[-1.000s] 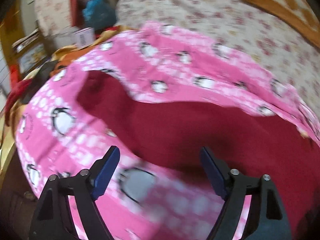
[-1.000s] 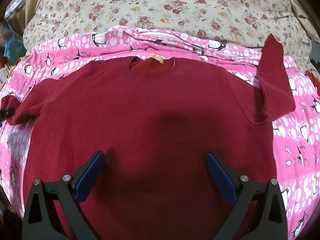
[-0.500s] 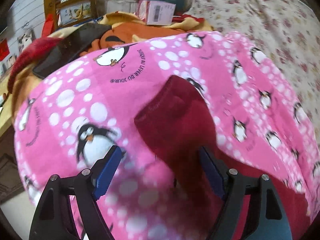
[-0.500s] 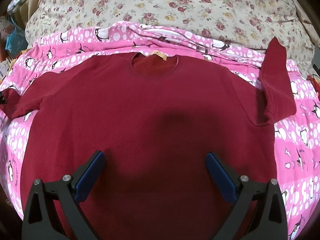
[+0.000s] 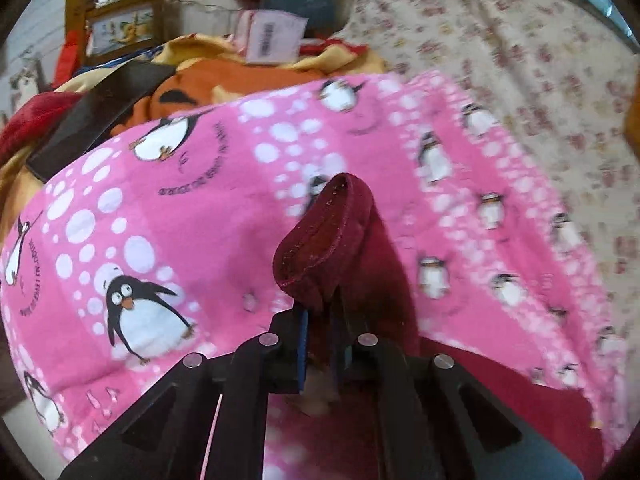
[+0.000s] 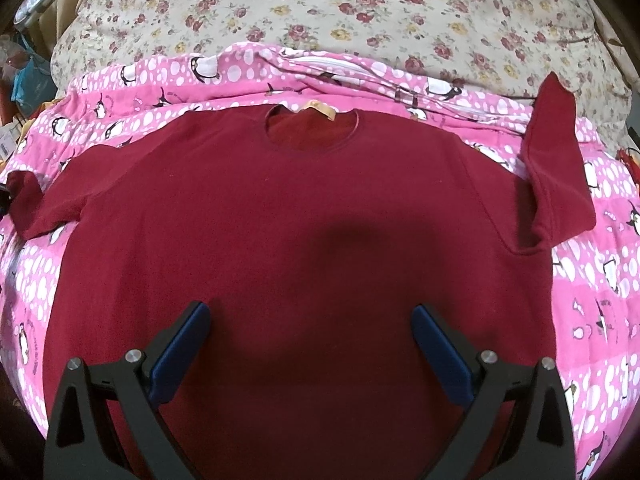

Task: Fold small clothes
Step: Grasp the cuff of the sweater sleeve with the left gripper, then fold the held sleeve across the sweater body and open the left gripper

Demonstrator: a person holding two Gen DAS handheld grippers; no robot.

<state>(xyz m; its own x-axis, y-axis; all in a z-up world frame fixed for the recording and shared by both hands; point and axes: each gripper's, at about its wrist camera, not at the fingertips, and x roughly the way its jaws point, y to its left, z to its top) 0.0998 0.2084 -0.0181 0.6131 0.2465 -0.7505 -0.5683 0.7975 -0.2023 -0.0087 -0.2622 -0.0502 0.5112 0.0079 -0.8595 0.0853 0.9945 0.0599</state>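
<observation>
One dark red shirt [image 6: 304, 240] lies flat, front up, on a pink penguin blanket [image 6: 592, 280], which covers the near part of a bed under a floral quilt [image 6: 360, 4]. A tan label [image 6: 320, 111] sits inside the shirt's round neckline; any print on it is too small to read. The blanket carries curved lines of dark lettering beside its penguins, seen in the left wrist view [image 5: 200, 168], but blur and the lens bend leave the words unreadable. Beyond the blanket's far edge in that view, a white box with a barcode [image 5: 272, 36] rests on orange cloth [image 5: 224, 80]; its text cannot be made out either. The shirt has two short sleeves: the right sleeve [image 6: 556, 160] is turned up and stands folded back on itself, and the left sleeve [image 5: 328, 240] is pinched at its cuff by the left gripper [image 5: 320, 344], whose fingers have just been closing and now clamp the red cloth between the blue pads. The cuff's hem loops up above them, hiding part of the blanket. In the right wrist view that gripper shows only as a dark sliver at the frame's left edge. The right gripper [image 6: 312, 344] hangs over the shirt's lower middle with its fingers spread wide, nothing between them. The shirt's bottom hem is cut off by the frame.
</observation>
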